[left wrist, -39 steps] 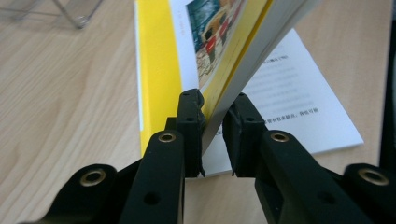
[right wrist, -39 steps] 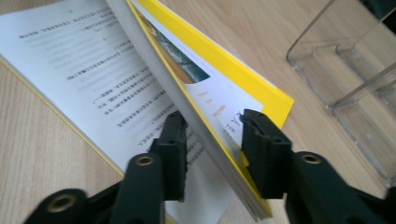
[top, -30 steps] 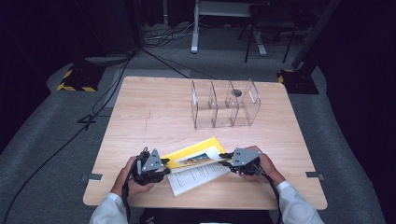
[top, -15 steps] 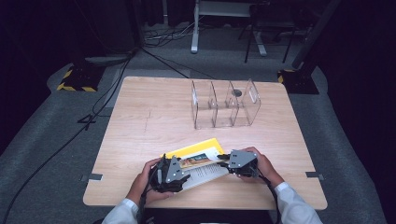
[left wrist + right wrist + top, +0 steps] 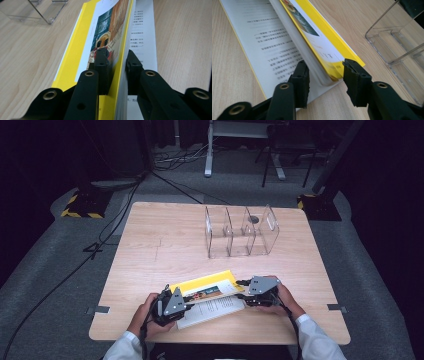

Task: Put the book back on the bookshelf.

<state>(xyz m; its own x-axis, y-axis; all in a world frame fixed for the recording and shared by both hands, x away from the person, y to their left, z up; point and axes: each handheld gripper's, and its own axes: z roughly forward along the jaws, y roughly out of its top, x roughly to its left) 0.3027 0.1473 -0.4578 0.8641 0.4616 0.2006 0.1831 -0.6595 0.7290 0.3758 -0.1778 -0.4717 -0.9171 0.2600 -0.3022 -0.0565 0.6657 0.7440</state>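
Yellow-covered book (image 5: 205,285), open at the near edge of the wooden counter (image 5: 165,240), printed page facing up. My left gripper (image 5: 115,60) pinches the raised cover and pages. My right gripper (image 5: 324,75) has fingers spread either side of the opposite corner; clear acrylic organizer (image 5: 240,232) stands well beyond.

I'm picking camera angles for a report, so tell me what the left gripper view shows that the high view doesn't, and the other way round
The left gripper view alone shows the left gripper with its jaws closed on the yellow book, the cover's painted picture, and the printed lines on the open page.

The high view alone shows the right gripper at the book's other end, the person's hands, the whole table and the dark floor with cables.

Both show the book, the wooden tabletop and the clear organizer.
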